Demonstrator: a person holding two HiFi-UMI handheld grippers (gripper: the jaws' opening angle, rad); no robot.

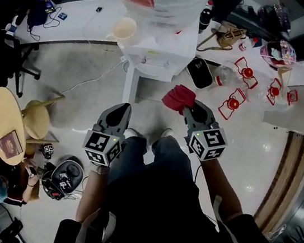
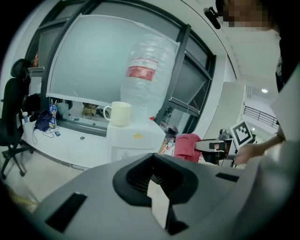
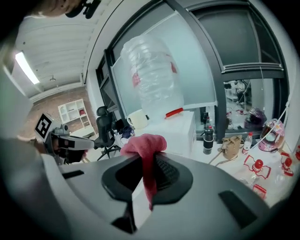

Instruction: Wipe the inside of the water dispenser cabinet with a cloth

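None of the wiping appears done yet: the water dispenser [image 1: 163, 49] is standing just ahead, its inside out of sight, while the right tool [image 1: 190, 111] is clamping the red cloth [image 1: 178, 98] in the air short of it and the left tool [image 1: 118, 113] is hanging closed, empty.

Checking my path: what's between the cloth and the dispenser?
Only bare floor, in the head view; the cloth, shut in the right tool, sits just short of the dispenser.
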